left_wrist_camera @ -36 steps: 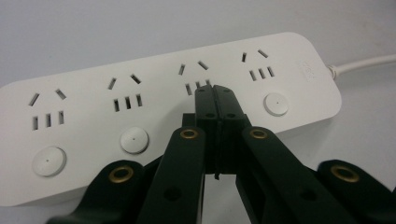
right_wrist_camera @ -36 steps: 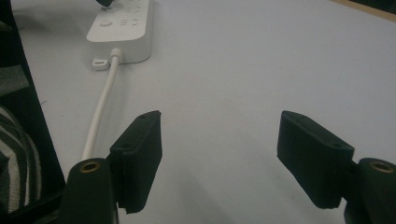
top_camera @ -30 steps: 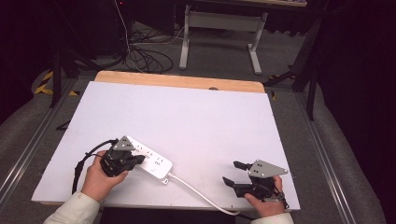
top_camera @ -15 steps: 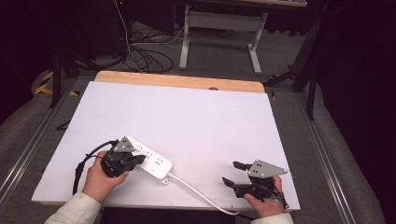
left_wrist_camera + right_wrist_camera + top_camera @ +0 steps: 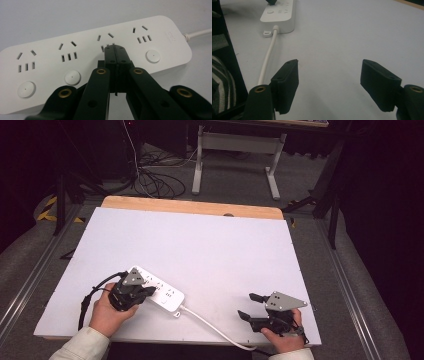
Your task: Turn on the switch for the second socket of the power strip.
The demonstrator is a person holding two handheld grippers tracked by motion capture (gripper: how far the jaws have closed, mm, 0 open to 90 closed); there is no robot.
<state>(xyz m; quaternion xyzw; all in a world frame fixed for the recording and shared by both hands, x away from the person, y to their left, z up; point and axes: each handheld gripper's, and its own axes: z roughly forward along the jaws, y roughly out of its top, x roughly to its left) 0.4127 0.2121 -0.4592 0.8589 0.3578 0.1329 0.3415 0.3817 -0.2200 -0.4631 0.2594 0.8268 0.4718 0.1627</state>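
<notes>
Left tongs, closed, press on strip near desk's front-left edge. Right tongs gape, empty, front-right. Strip looks rigid, light, smooth; grip across its narrow body.

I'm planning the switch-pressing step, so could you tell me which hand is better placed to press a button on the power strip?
Probably the left. The left tongs are shut with their tips over the power strip, beside its round buttons. The right tongs are open and sit apart from it, near its cord.

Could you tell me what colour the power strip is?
The power strip is white, clearest in the left gripper view.
</notes>
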